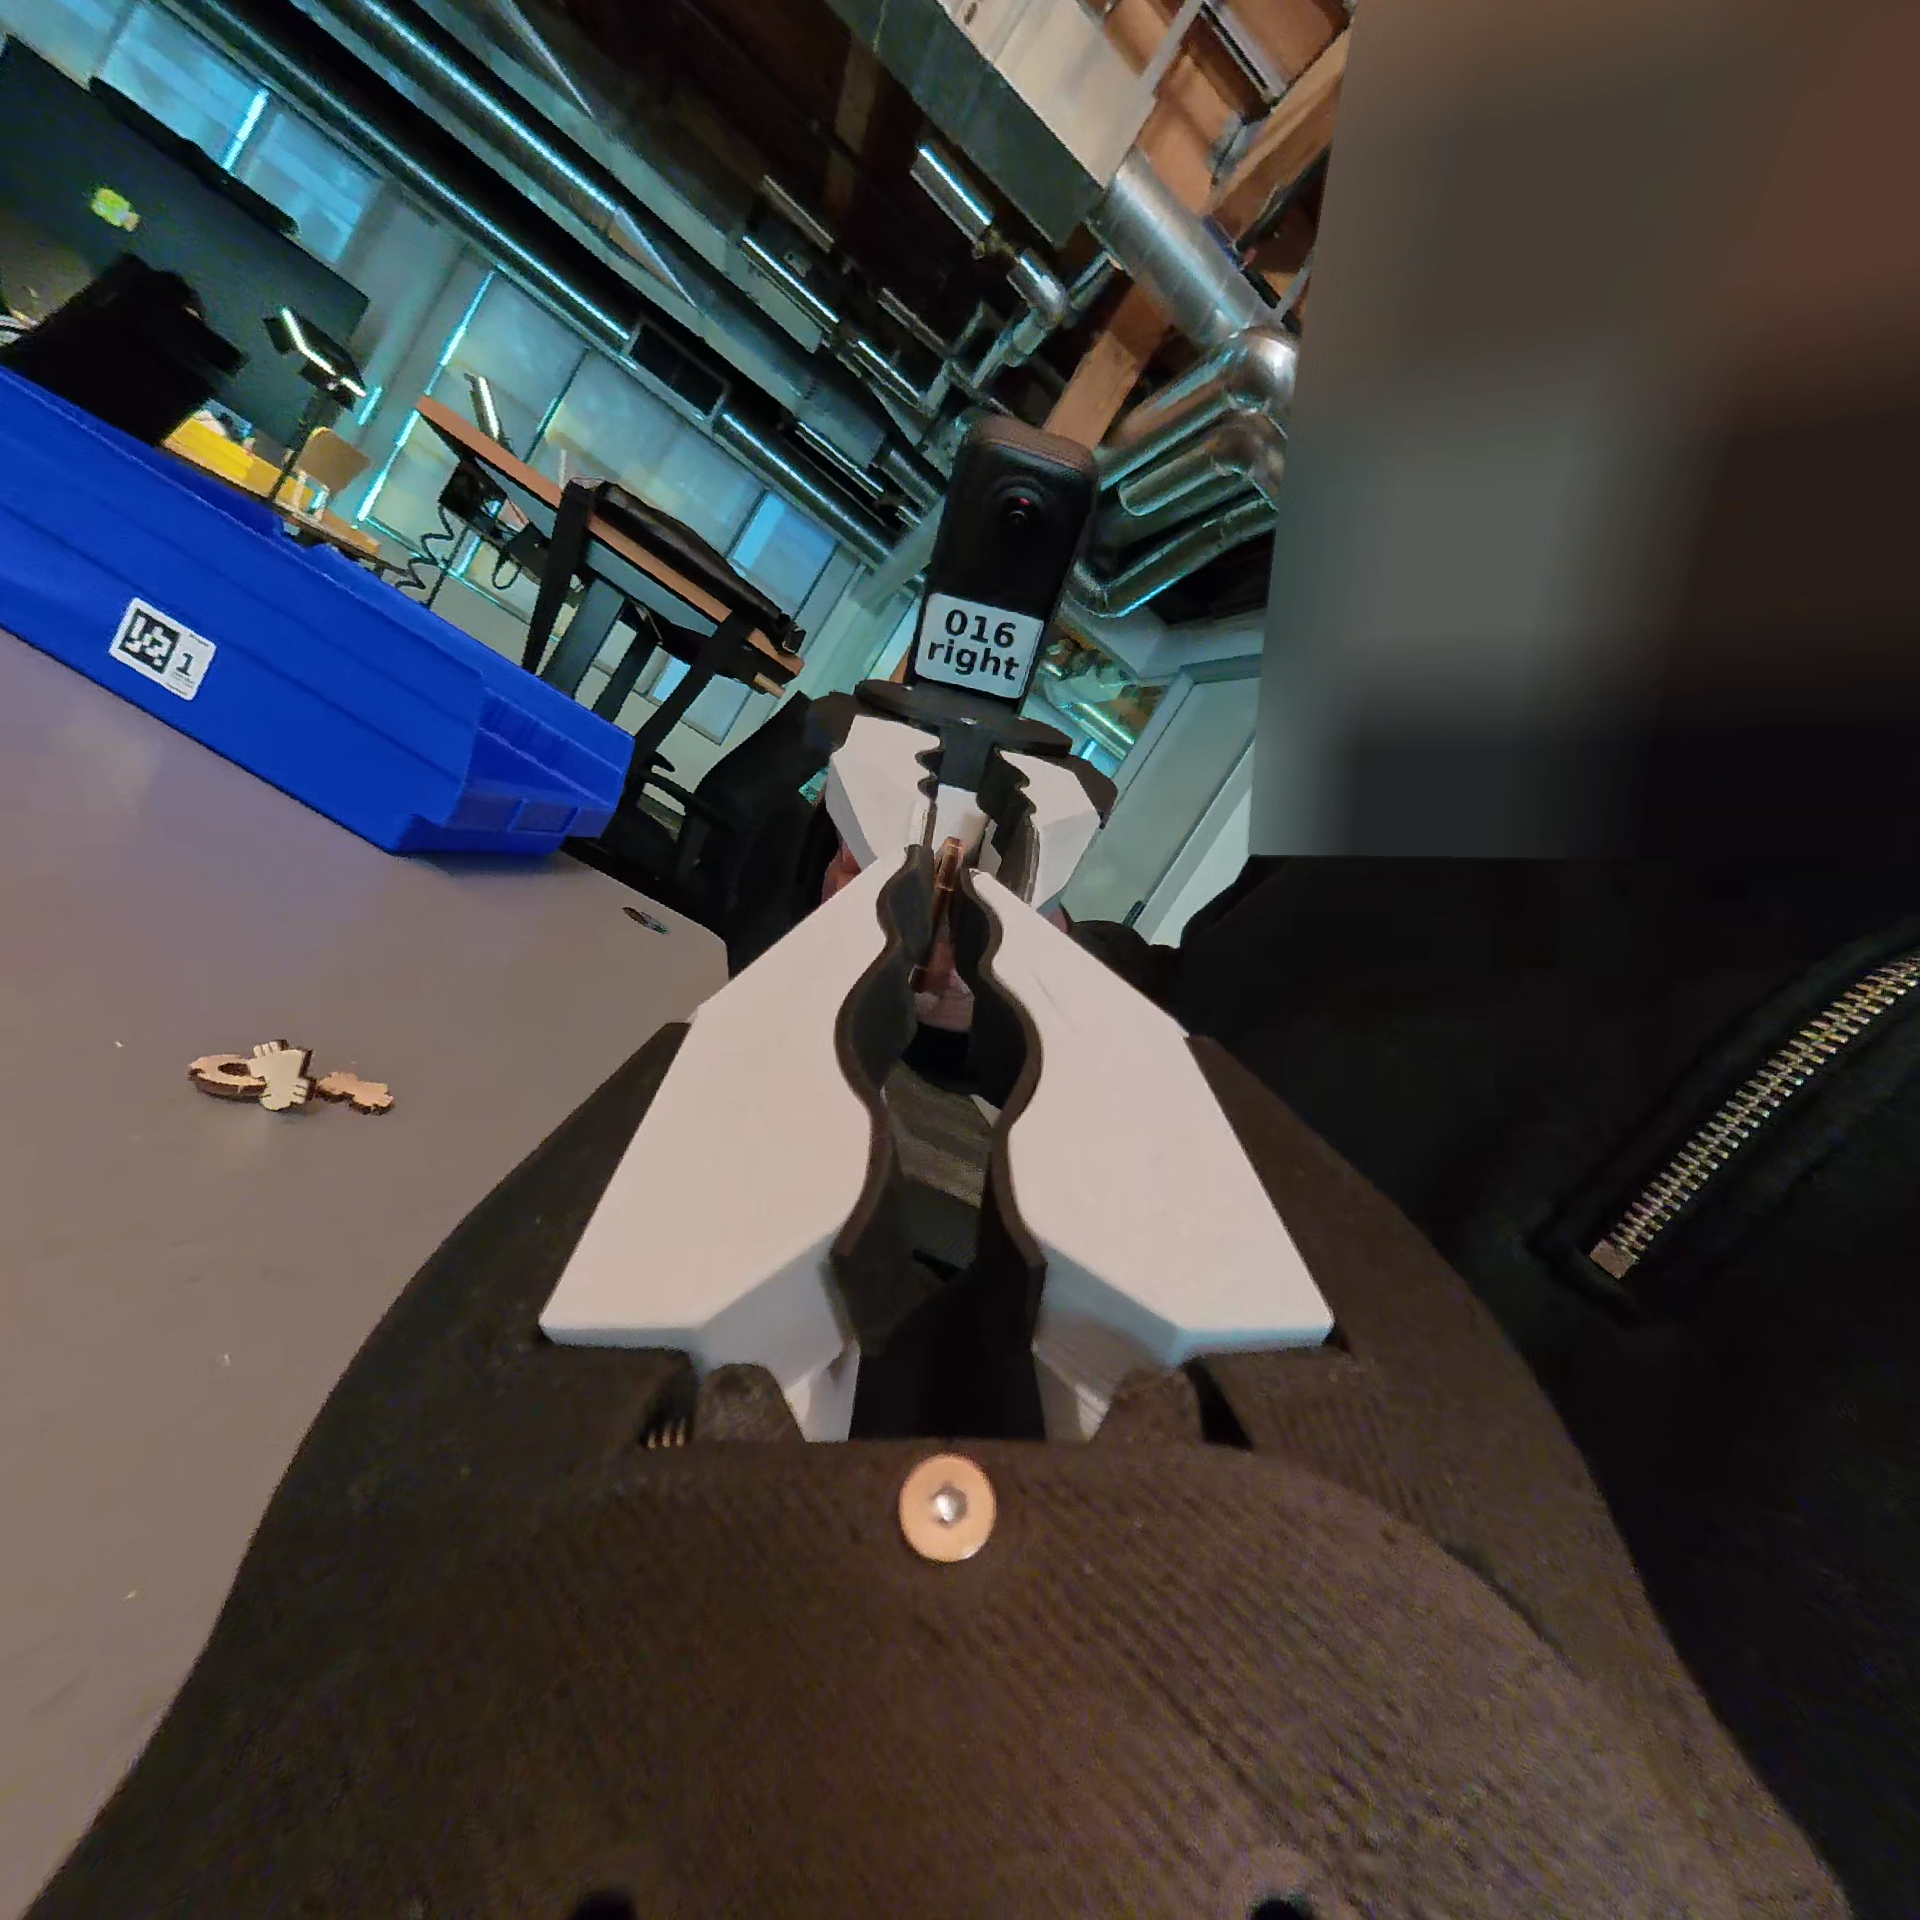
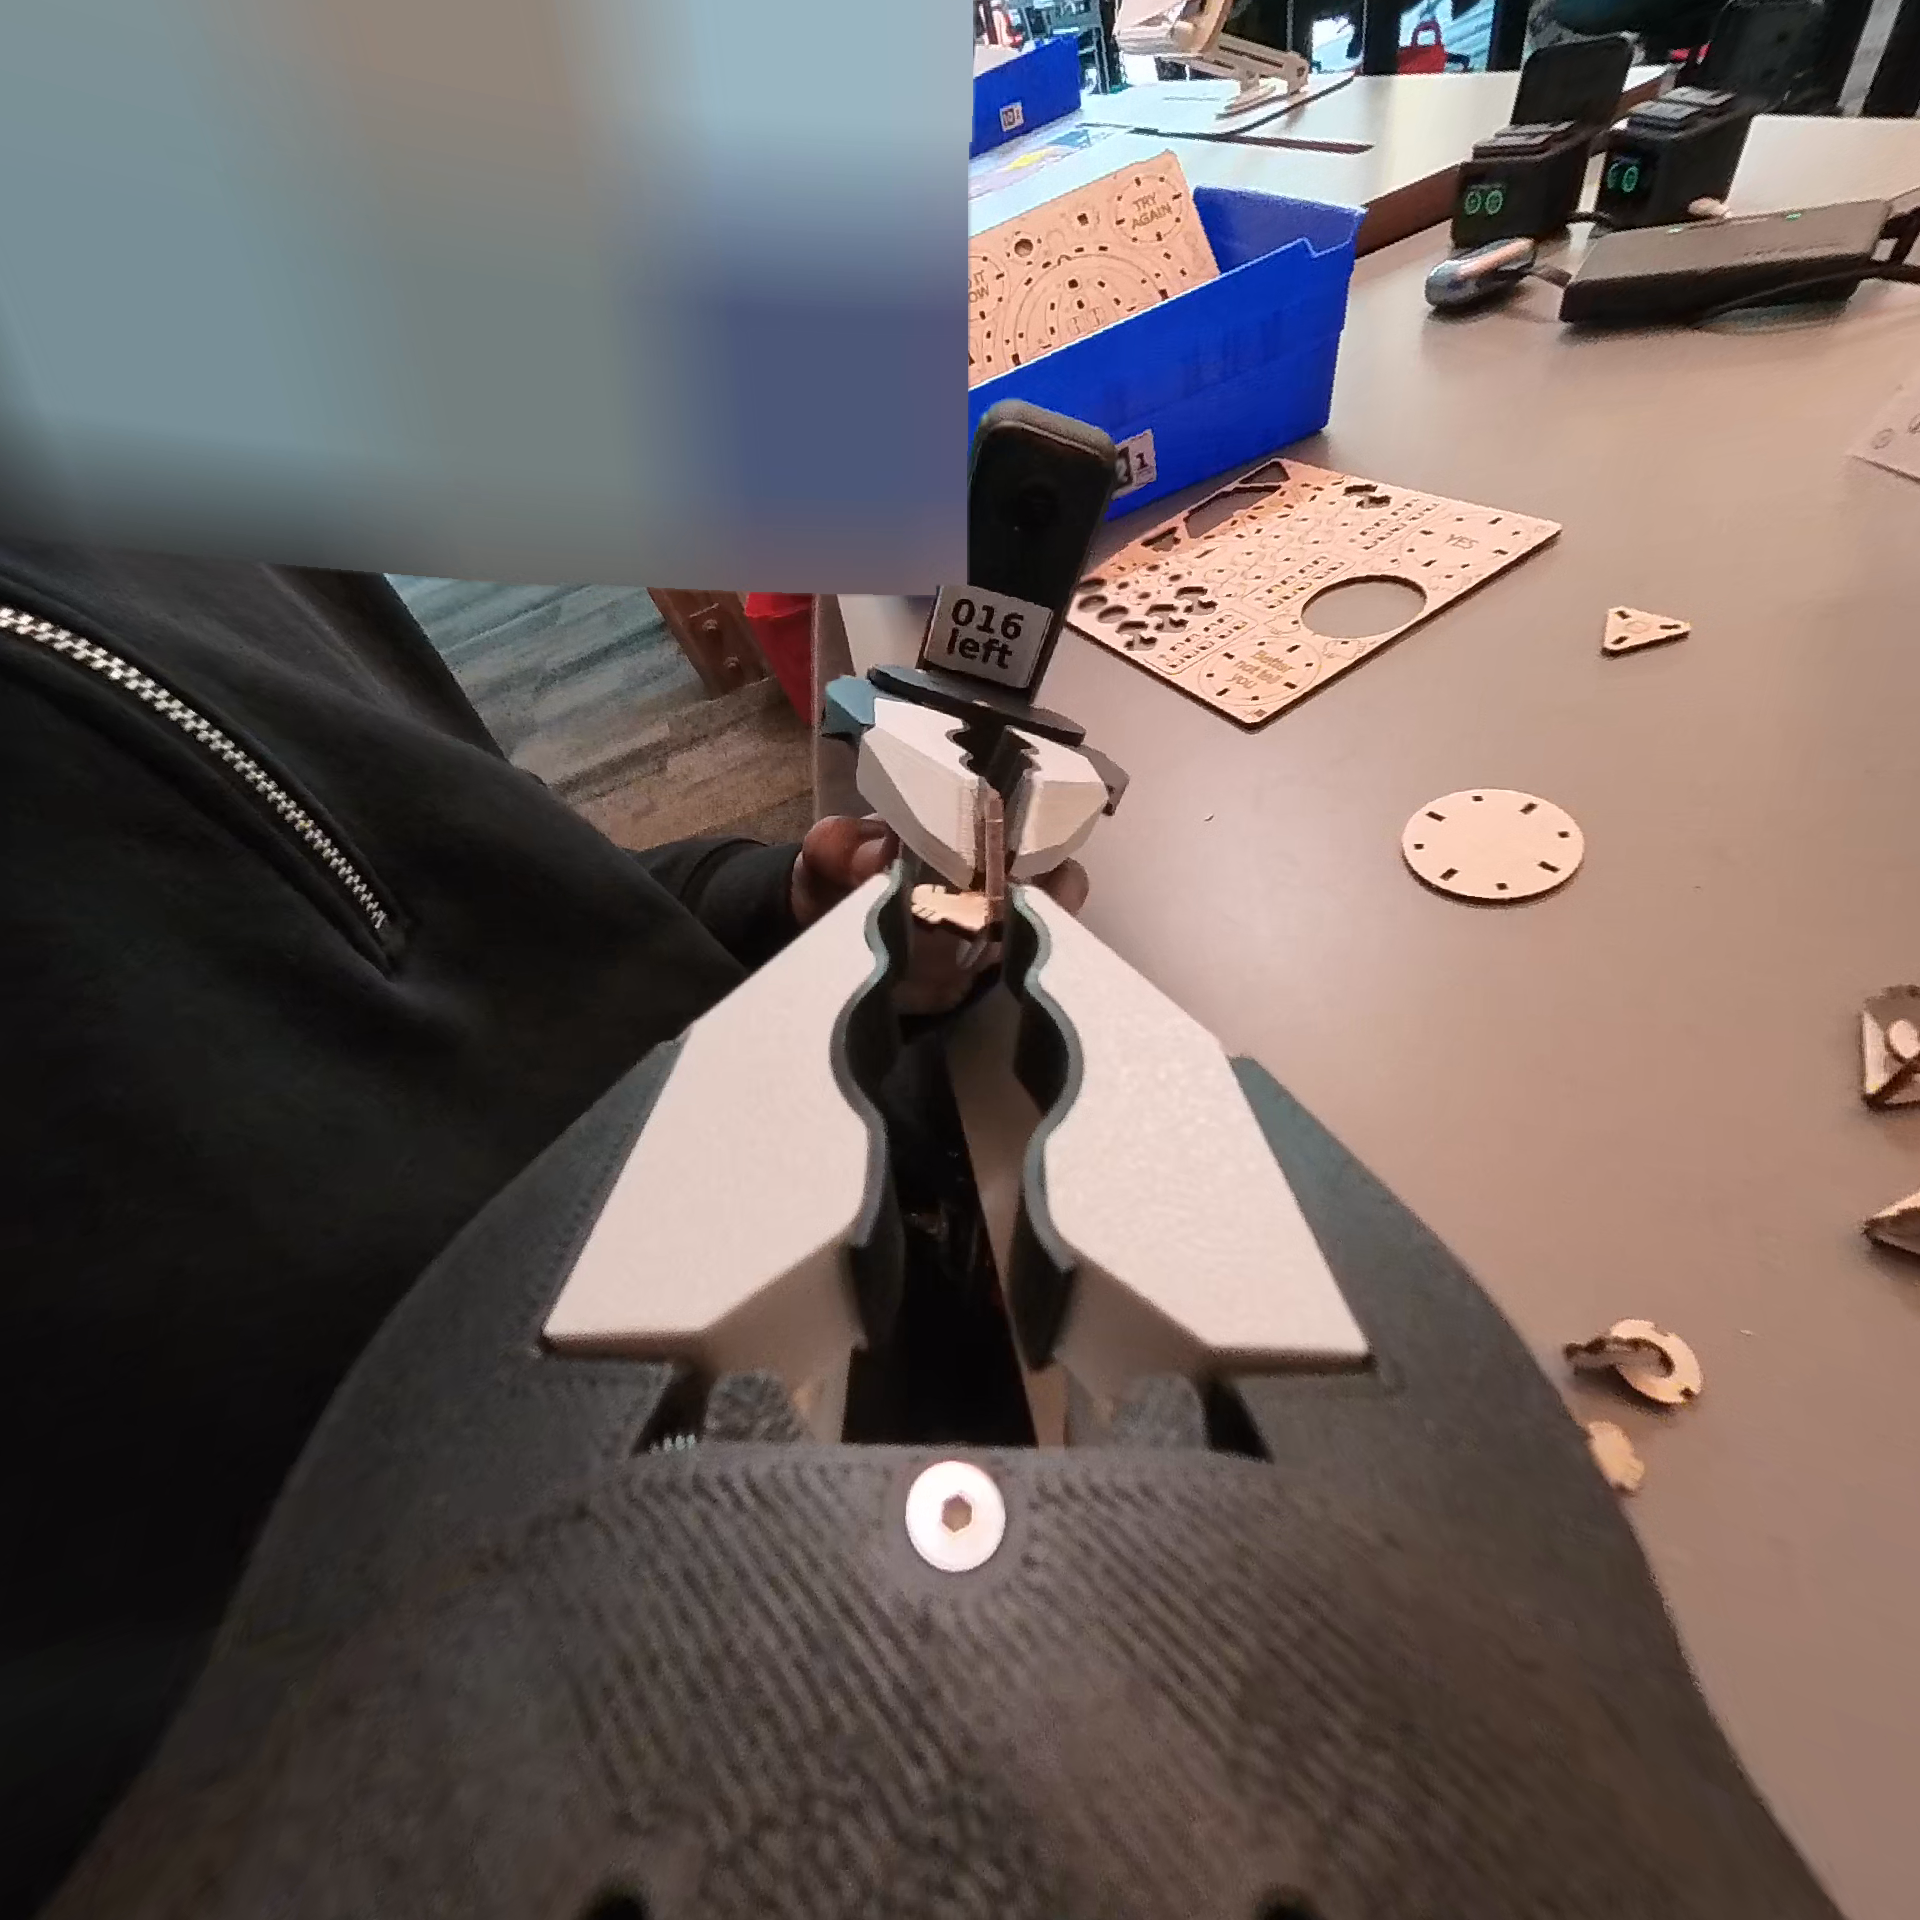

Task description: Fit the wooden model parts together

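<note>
My left gripper (image 1: pixel 940 883) is shut on a thin wooden piece (image 1: pixel 938 904), seen edge-on between its black pads. My right gripper (image 1: pixel 961 821) faces it tip to tip, just beyond. In the right wrist view my right gripper (image 2: pixel 951 909) is shut on a small flat toothed wooden piece (image 2: pixel 943 906) lying crosswise between its pads. The left gripper (image 2: pixel 992 821) stands opposite with its thin piece (image 2: pixel 994 847) hanging down and meeting the small piece's right end. Both are held in the air beside the grey table (image 2: pixel 1351 1039). A hand (image 2: pixel 842 857) shows behind the left gripper.
A blue bin (image 2: pixel 1195 353) holds wooden sheets. A cut-out wooden sheet (image 2: pixel 1320 582), a round slotted disc (image 2: pixel 1492 842), a triangle (image 2: pixel 1644 629) and loose pieces (image 2: pixel 1636 1361) lie on the table. More small pieces (image 1: pixel 281 1075) lie left. Black devices (image 2: pixel 1714 260) sit far right. A dark jacket (image 2: pixel 260 883) is close. Both grippers' tips are close together, under 4 cm apart.
</note>
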A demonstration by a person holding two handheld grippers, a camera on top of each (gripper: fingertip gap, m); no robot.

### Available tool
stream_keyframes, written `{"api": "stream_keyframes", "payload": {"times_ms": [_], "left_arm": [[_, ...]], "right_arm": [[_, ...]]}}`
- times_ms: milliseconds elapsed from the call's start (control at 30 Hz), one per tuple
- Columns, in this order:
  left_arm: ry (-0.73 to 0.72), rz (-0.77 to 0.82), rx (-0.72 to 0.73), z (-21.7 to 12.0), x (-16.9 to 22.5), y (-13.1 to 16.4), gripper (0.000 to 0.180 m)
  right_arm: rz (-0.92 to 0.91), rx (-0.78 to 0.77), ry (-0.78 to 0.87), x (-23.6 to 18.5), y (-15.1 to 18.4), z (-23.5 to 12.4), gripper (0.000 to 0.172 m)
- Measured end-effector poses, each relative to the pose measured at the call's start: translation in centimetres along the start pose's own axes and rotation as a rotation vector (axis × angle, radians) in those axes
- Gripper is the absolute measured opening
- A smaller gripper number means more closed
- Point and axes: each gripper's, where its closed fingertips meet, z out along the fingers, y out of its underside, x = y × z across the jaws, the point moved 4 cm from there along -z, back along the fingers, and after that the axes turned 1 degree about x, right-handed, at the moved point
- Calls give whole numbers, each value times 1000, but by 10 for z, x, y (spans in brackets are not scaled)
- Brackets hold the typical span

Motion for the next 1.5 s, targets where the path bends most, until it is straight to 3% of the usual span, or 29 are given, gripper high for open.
{"api": "stream_keyframes", "payload": {"times_ms": [300, 467, 533, 600, 733, 867, 1100, 1300, 1500], "left_arm": [[-24, 31, -28, 3, -1, 3, 5], [-48, -47, -12, 3, -13, 4, 3], [-45, -87, 11, 3, -17, 2, 15], [-73, -106, 41, 1, -22, 0, 35], [-173, -30, 65, 0, -28, -2, 37], [-208, 1, 30, 3, -29, 2, 38], [-248, 21, 29, 2, -31, 3, 38], [-286, 40, 28, 2, -33, 4, 38], [-296, 35, 39, 1, -34, 3, 38]], "right_arm": [[35, 57, 14, 0, 6, -4, 16], [66, 117, 53, 9, 11, -5, 16], [87, 130, 69, 12, 15, -7, 15], [179, 106, 82, 19, 26, -10, 16], [554, -74, 156, 48, 81, -17, 16], [659, 54, 219, 67, 94, -31, 16], [474, 155, 460, 83, 91, -74, 52], [296, 255, 545, 79, 67, -106, 53], [132, 224, 609, 75, 64, -103, 51]]}}
